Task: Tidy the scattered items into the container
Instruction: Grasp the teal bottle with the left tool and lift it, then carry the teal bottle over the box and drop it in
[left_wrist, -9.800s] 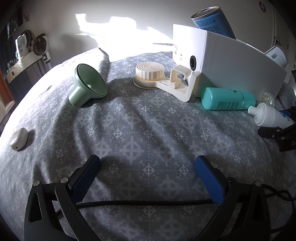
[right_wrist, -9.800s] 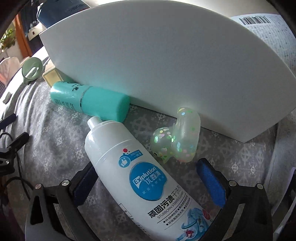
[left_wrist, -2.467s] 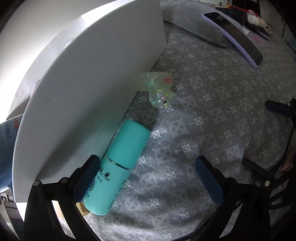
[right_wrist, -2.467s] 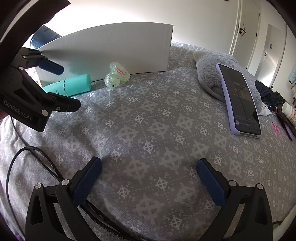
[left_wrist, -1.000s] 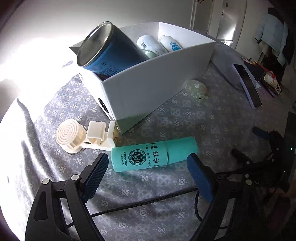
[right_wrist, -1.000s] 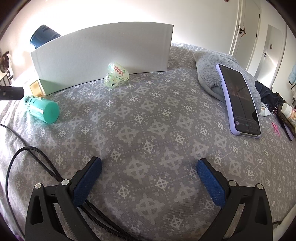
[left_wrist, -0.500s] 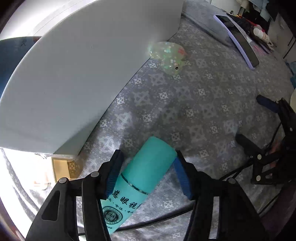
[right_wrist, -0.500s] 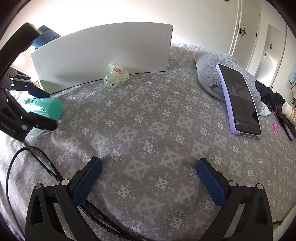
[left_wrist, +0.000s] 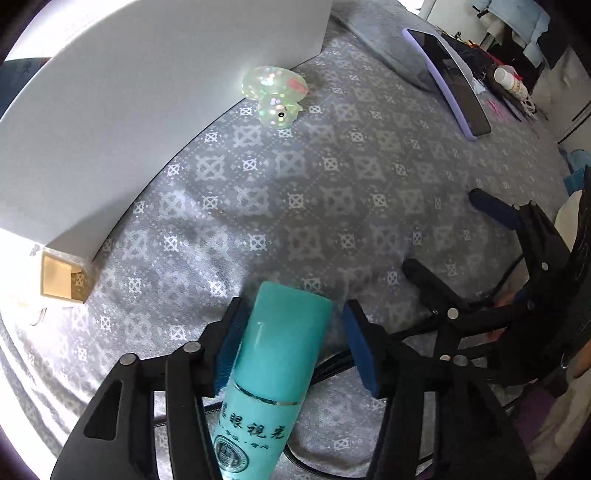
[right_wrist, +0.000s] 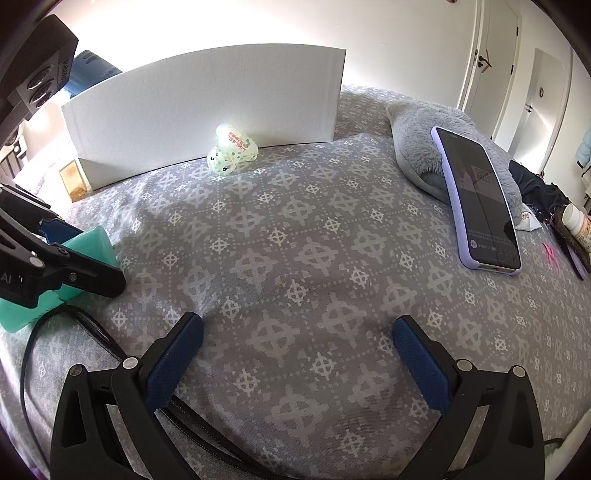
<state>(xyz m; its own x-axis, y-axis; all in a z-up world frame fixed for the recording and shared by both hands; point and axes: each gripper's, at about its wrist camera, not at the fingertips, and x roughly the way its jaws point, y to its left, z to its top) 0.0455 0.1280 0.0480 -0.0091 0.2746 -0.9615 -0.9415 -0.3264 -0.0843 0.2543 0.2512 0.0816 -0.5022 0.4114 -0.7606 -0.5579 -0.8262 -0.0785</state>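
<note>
My left gripper (left_wrist: 291, 347) is opening around the teal bottle (left_wrist: 273, 365); the bottle lies between its pads on the bedspread (left_wrist: 332, 206), near the white box (left_wrist: 147, 92). My right gripper (right_wrist: 295, 354) is spread, empty.

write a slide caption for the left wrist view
Left hand-held gripper opening around a teal bottle on the bedspread, beside the white box.
</note>
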